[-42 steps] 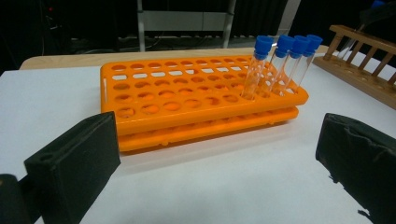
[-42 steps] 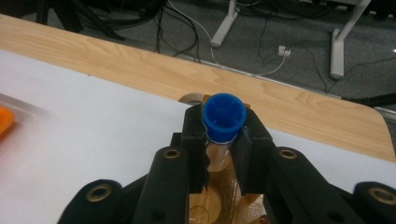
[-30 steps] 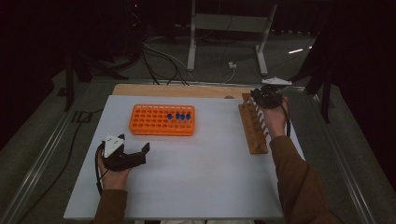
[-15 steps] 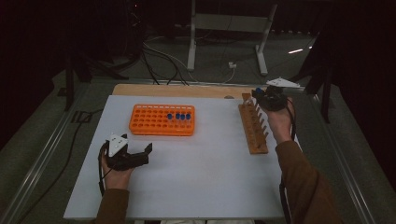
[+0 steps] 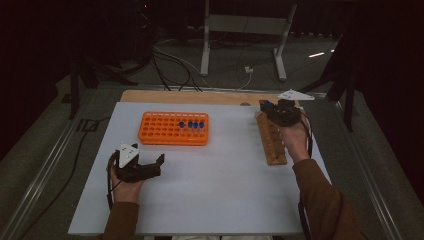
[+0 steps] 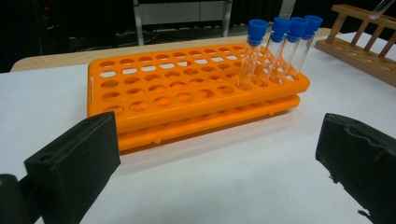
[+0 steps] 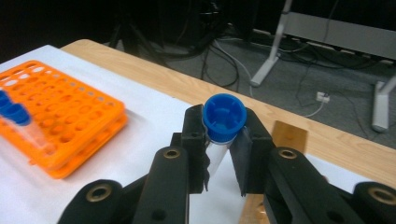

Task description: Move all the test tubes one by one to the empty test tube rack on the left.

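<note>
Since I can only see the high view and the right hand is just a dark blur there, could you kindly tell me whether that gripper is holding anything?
Observer: Yes. In the right gripper view, the right gripper is shut on a clear tube with a blue cap, gripped just below the cap.
Operator: Thank you. How many capped tubes stand in the orange rack?
Observer: Four; the left gripper view shows the blue-capped tubes in a row at one end of the orange rack.
Operator: And is the left gripper holding anything?
Observer: No. The left gripper is open, with bare white table between its jaws, short of the rack.
</note>
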A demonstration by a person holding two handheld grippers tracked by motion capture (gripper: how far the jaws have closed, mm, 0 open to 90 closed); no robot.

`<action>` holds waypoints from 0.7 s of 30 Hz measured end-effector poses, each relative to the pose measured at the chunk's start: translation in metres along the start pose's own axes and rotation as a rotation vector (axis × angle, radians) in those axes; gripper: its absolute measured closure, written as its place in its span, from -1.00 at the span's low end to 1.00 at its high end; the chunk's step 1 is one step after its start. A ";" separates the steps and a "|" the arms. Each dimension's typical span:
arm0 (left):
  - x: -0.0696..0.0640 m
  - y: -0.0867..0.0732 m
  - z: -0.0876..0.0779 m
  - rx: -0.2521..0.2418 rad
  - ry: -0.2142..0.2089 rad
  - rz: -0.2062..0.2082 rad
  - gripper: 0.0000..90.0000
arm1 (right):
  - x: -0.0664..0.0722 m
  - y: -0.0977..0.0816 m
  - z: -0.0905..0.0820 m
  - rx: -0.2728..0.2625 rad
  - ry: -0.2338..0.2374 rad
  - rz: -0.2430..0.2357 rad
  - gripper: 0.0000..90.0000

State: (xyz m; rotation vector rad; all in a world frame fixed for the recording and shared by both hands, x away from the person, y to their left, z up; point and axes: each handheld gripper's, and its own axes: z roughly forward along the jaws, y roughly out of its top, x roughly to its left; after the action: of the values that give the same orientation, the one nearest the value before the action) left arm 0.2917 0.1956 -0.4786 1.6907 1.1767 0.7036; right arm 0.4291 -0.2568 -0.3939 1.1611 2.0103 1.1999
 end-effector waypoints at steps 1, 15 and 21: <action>0.000 0.000 0.000 0.001 -0.001 0.001 -0.98 | 0.002 0.000 0.000 0.000 0.006 -0.002 0.70; -0.003 0.000 0.001 0.006 0.000 0.007 -0.98 | 0.028 0.001 -0.004 0.000 0.084 -0.045 0.70; -0.009 0.006 0.004 0.008 -0.011 0.031 -0.98 | 0.039 -0.003 -0.008 0.013 0.124 -0.057 0.70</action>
State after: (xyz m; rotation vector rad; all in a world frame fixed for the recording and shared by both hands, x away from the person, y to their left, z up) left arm 0.2936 0.1856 -0.4746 1.7211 1.1493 0.7083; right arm 0.4030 -0.2272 -0.3928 1.0520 2.1302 1.2597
